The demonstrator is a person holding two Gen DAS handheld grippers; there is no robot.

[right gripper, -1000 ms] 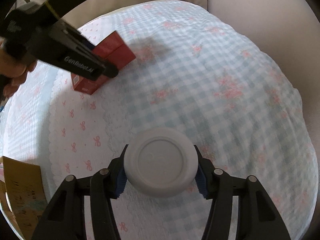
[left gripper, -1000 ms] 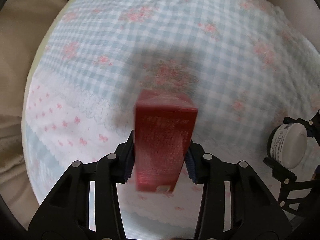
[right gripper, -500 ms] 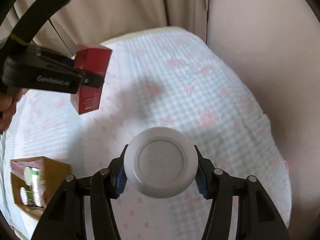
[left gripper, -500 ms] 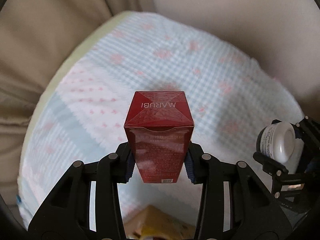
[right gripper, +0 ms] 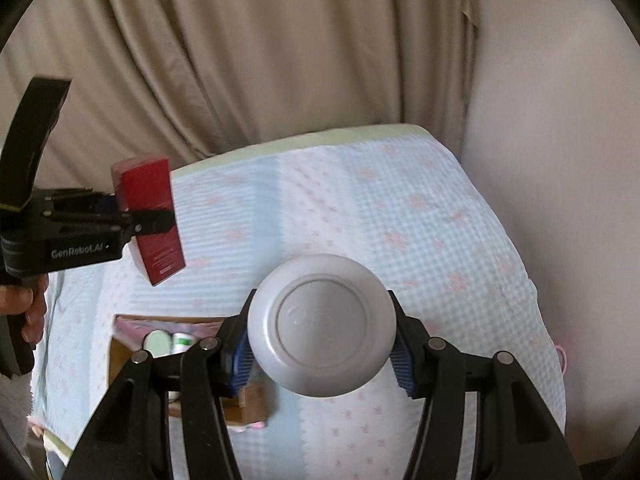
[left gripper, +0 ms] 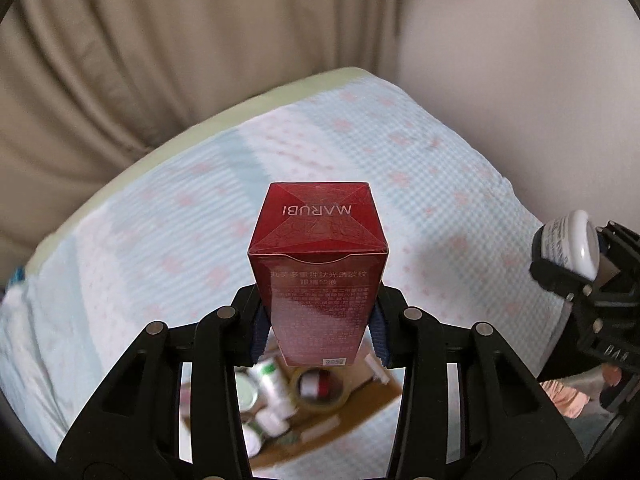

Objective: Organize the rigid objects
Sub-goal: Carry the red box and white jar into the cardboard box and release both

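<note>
My left gripper (left gripper: 318, 330) is shut on a tall red carton (left gripper: 318, 264) marked MARUBI, held upright well above the bed. In the right wrist view the same red carton (right gripper: 154, 216) hangs at the left in the left gripper (right gripper: 150, 218). My right gripper (right gripper: 322, 344) is shut on a round white jar (right gripper: 322, 324), its lid facing the camera. The left wrist view shows that white jar (left gripper: 570, 242) at the far right edge. Below both grippers a cardboard box (left gripper: 360, 402) lies on the bed with several small bottles and jars inside.
The bed (right gripper: 400, 216) wears a pale blue gingham cover with pink flowers. Beige curtains (right gripper: 240, 60) hang behind it and a plain wall (right gripper: 552, 140) stands at the right. A hand (right gripper: 24, 304) grips the left tool's handle. The cardboard box (right gripper: 120, 356) sits near the bed's front left.
Both grippers have risen high above the bed with their loads still held. The curtains and wall came into view, and the cardboard box with bottles now shows beneath the left fingers.
</note>
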